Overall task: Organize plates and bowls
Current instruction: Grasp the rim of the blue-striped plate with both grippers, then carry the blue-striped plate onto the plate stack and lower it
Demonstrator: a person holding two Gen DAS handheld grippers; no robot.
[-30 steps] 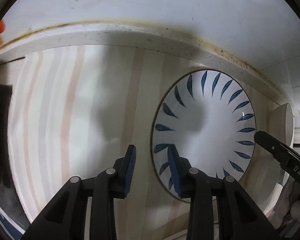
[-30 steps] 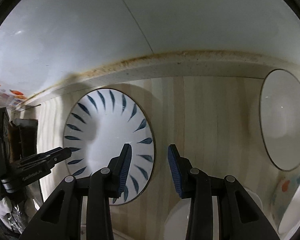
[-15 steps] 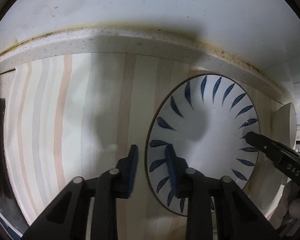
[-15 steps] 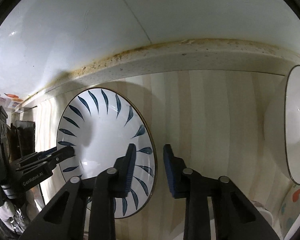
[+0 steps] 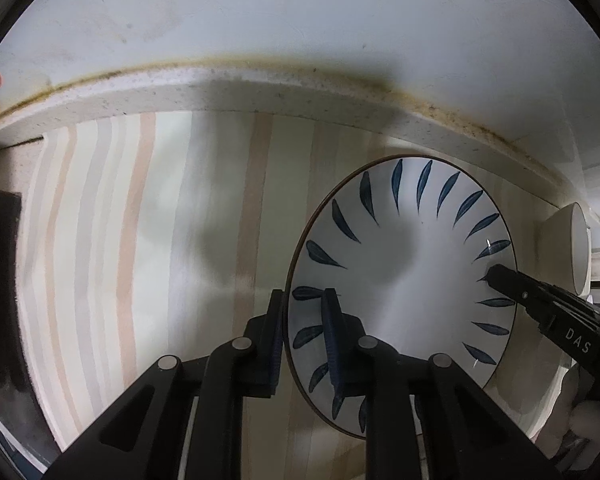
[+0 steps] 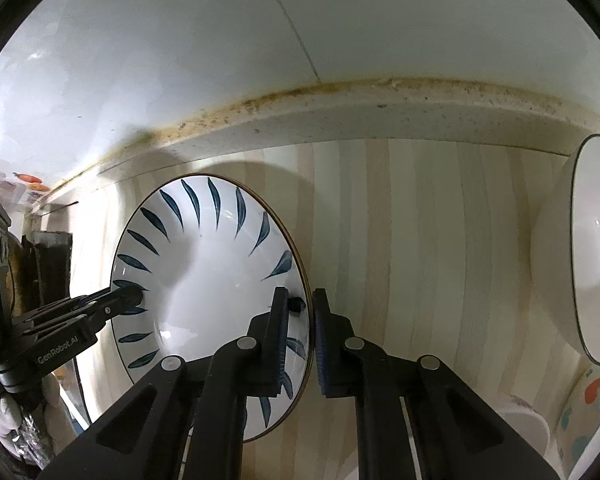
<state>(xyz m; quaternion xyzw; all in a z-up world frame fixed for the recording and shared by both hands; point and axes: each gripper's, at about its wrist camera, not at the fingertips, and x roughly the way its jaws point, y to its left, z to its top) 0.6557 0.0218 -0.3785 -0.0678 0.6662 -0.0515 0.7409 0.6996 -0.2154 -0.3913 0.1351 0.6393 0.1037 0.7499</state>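
Both grippers pinch opposite edges of the leaf-patterned plate (image 5: 404, 292) above the striped counter (image 5: 160, 240), the left gripper (image 5: 304, 344) closing on its rim, the right gripper (image 6: 300, 340) clamped there.

Leaf-pattern plate (image 5: 404, 280) sits on striped mat (image 5: 140, 240), countertop ledge (image 5: 228, 92) and wall behind. Left gripper (image 5: 304, 336) straddles its left rim, right gripper (image 6: 300, 332) its right rim. White bowl (image 6: 580, 256) well right of plate; spotted bowl (image 6: 588, 412) before it.
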